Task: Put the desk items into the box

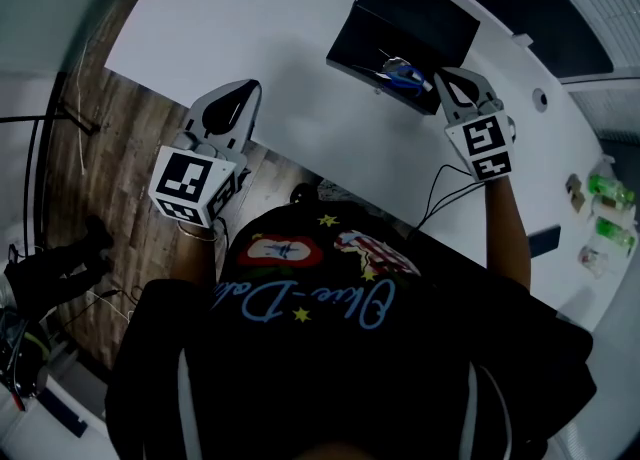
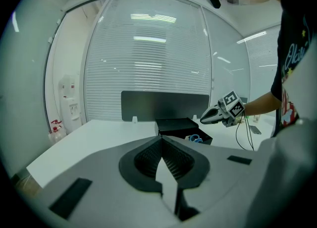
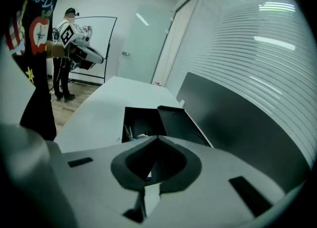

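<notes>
Beside the box (image 1: pixel 400 18), the right gripper (image 1: pixel 448 78) is closed, empty. The left gripper (image 1: pixel 243 93), also closed and empty, hangs at the desk (image 1: pixel 250 28) edge. A blue item (image 1: pixel 402 73) lies inside the box. Deposit step appears complete; next, locate any remaining item.

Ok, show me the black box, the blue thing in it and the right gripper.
black box (image 1: pixel 350 43), head view, its dark left side.
blue thing (image 1: pixel 401 72), head view, its blue handle.
right gripper (image 1: pixel 444 78), head view, tips of its shut jaws.
</notes>
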Action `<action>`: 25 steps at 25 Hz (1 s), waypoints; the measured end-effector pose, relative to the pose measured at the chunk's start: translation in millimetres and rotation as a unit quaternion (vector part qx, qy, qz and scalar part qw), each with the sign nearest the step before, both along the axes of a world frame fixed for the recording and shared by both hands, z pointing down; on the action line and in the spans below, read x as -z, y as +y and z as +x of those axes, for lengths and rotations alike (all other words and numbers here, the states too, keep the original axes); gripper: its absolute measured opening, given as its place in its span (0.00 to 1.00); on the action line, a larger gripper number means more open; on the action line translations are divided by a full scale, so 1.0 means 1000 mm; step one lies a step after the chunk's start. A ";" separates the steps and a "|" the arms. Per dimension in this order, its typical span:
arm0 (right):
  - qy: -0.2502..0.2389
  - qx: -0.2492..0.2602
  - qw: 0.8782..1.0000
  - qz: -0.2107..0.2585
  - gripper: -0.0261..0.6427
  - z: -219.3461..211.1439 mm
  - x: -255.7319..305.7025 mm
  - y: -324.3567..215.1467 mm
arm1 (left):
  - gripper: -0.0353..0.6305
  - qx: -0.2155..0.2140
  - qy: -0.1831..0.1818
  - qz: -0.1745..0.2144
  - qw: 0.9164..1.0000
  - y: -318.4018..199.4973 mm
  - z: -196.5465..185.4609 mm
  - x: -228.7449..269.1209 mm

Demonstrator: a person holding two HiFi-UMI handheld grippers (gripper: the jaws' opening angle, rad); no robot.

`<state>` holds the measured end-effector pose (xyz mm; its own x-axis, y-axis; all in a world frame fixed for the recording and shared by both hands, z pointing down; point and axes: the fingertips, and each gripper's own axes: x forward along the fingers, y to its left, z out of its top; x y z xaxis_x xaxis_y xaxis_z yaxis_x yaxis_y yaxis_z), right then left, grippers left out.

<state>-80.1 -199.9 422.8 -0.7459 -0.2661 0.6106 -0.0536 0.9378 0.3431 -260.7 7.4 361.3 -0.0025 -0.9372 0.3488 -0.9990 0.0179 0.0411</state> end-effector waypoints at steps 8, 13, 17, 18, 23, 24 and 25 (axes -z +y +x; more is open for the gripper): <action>-0.076 -0.037 0.994 -0.069 0.05 0.018 0.038 -0.005 | 0.07 -0.017 0.002 -0.006 1.000 -0.005 0.001 -0.001; -0.114 -0.059 0.984 -0.120 0.05 0.036 0.058 -0.003 | 0.07 -0.032 0.004 -0.014 0.999 -0.006 0.008 -0.005; -0.130 -0.064 0.980 -0.137 0.05 0.041 0.067 -0.004 | 0.07 -0.037 0.004 -0.010 0.999 -0.010 0.010 -0.003; -0.133 -0.064 0.979 -0.139 0.05 0.041 0.069 -0.004 | 0.07 -0.038 0.003 -0.009 0.999 -0.011 0.011 -0.003; -0.138 -0.061 0.978 -0.141 0.05 0.043 0.076 -0.002 | 0.07 -0.042 0.003 -0.009 0.999 -0.013 0.014 -0.003; -0.141 -0.061 0.978 -0.143 0.05 0.044 0.077 -0.002 | 0.07 -0.043 0.003 -0.009 0.999 -0.014 0.014 -0.003; -0.144 -0.062 0.977 -0.145 0.05 0.045 0.079 -0.002 | 0.07 -0.043 0.004 -0.009 0.999 -0.014 0.015 -0.003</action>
